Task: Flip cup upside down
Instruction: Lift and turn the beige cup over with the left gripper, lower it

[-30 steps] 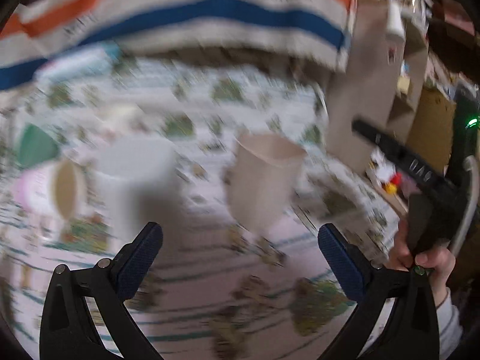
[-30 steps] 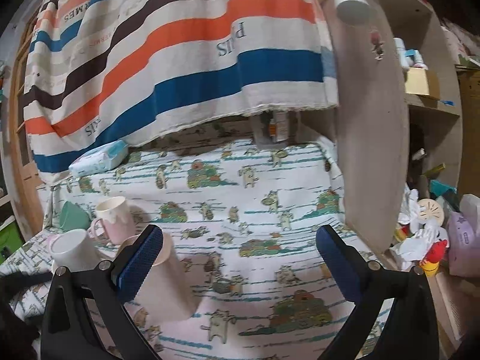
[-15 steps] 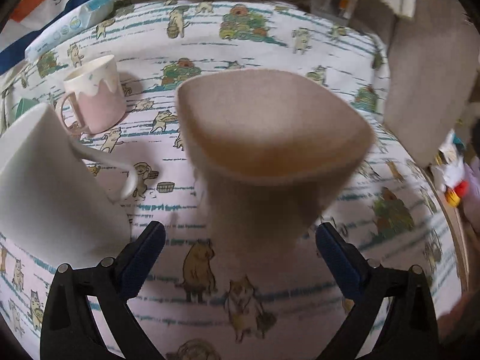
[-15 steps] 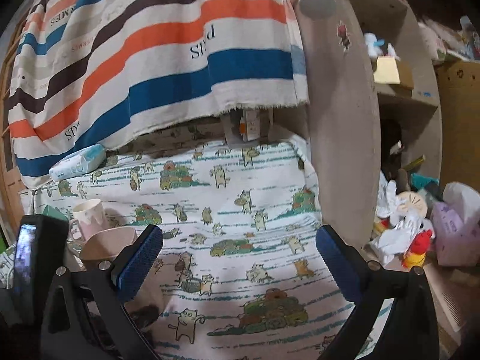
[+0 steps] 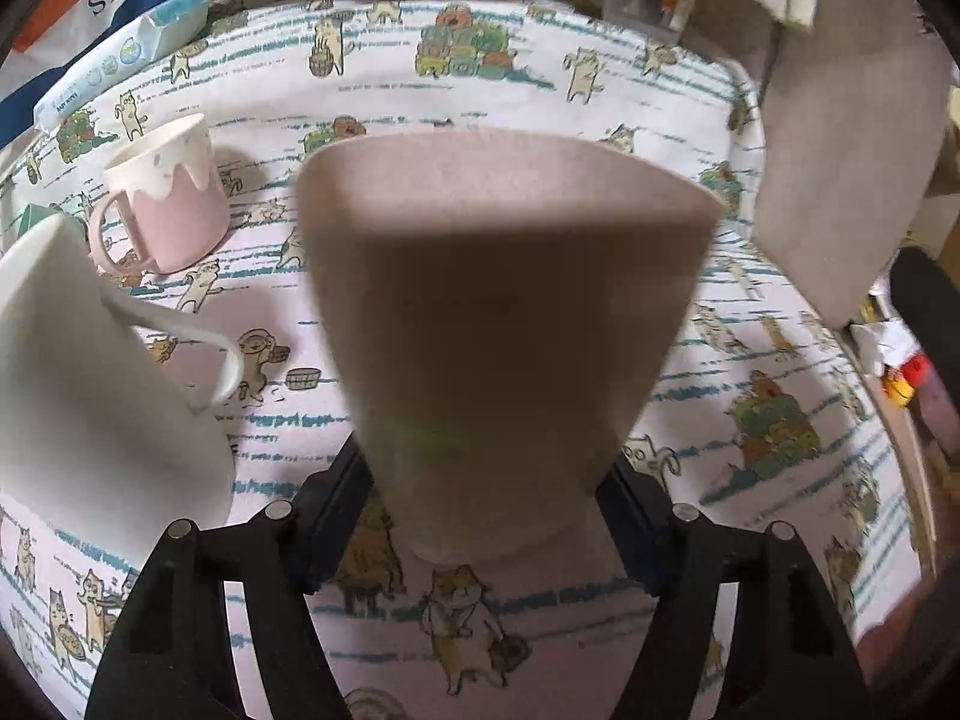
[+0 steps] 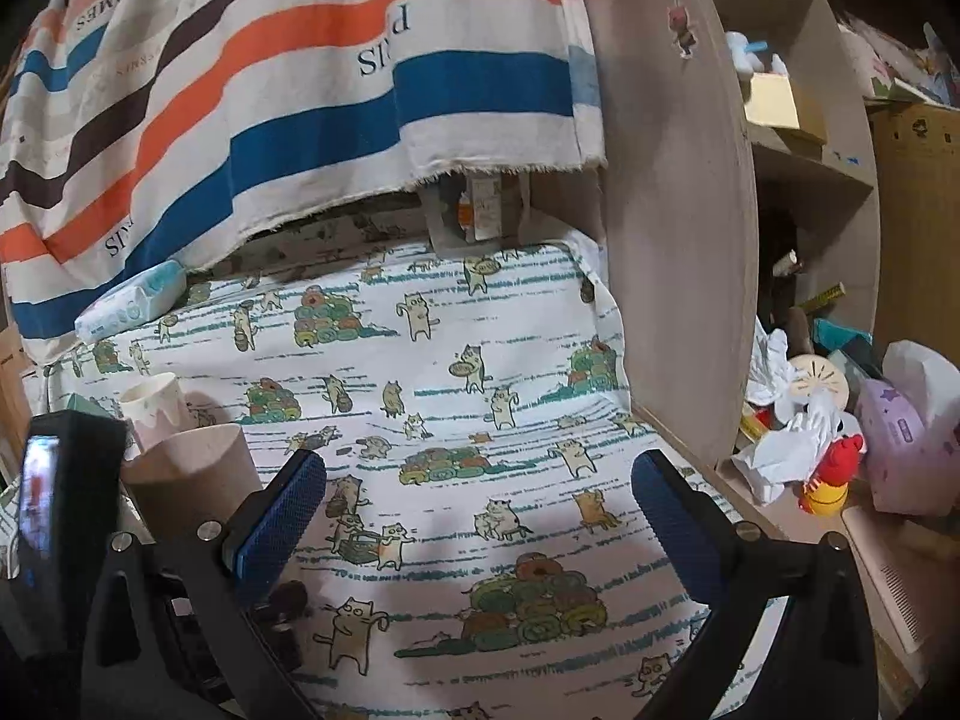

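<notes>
Squarely between the fingers of the left gripper [image 5: 486,504] a tan cup [image 5: 498,312] is clamped near its narrow base, with the wide rim up and the cup standing upright on the cat-print cloth [image 5: 750,360]. Both pads are seen pressed against the cup's lower wall.

All places below are given relative to the tan cup. Just to its left a white mug [image 5: 90,372] is found, its handle turned toward the cup but apart from it (the gap is narrow). Beyond the white mug, farther back and left, a pink mug with a dripped white rim [image 5: 165,198] is stood upright, well clear of the cup. At the far back left a pack of wipes [image 5: 120,60] is laid against the striped cloth [image 6: 270,72]. To the right a wooden shelf panel [image 5: 840,138] is raised at the edge of the cloth.

From the right wrist view the right gripper [image 6: 480,516] is held spread wide, nothing between its blue pads [image 6: 282,510], over bare cloth to the right of the cup. Past the panel, toys and tissue packs [image 6: 840,438] are heaped.
</notes>
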`<state>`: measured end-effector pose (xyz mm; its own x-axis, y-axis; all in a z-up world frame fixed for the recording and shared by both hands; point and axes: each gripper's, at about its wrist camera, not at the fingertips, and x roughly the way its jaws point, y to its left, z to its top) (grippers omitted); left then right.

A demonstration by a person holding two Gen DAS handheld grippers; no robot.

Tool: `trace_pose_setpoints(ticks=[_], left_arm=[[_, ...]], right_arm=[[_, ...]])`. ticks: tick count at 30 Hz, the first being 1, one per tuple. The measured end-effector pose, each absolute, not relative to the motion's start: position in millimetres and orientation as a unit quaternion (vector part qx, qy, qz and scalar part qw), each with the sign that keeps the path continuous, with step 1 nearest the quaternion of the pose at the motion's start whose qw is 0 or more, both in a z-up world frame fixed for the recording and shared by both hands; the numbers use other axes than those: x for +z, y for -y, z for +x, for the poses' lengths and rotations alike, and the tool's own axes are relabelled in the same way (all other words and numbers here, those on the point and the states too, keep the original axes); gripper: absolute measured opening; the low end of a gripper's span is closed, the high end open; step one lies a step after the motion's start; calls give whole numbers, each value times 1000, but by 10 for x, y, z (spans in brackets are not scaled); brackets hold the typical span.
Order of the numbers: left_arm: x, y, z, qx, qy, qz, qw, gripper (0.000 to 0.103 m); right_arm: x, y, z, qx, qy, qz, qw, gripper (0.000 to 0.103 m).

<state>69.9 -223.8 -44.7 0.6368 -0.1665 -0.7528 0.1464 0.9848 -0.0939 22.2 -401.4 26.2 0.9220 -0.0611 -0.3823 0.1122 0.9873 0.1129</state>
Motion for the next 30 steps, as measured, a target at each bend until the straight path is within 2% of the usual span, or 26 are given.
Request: trace_pose_setpoints(ticks=[10,30], left_arm=[[-67,2127,545,-139,-387,3,912,67],[258,2067,748,-149,-369,3,917,66]], right_arm=[[266,4013,202,-48,-189,66,979,103],[236,4019,236,-48,-198,66,977,103]])
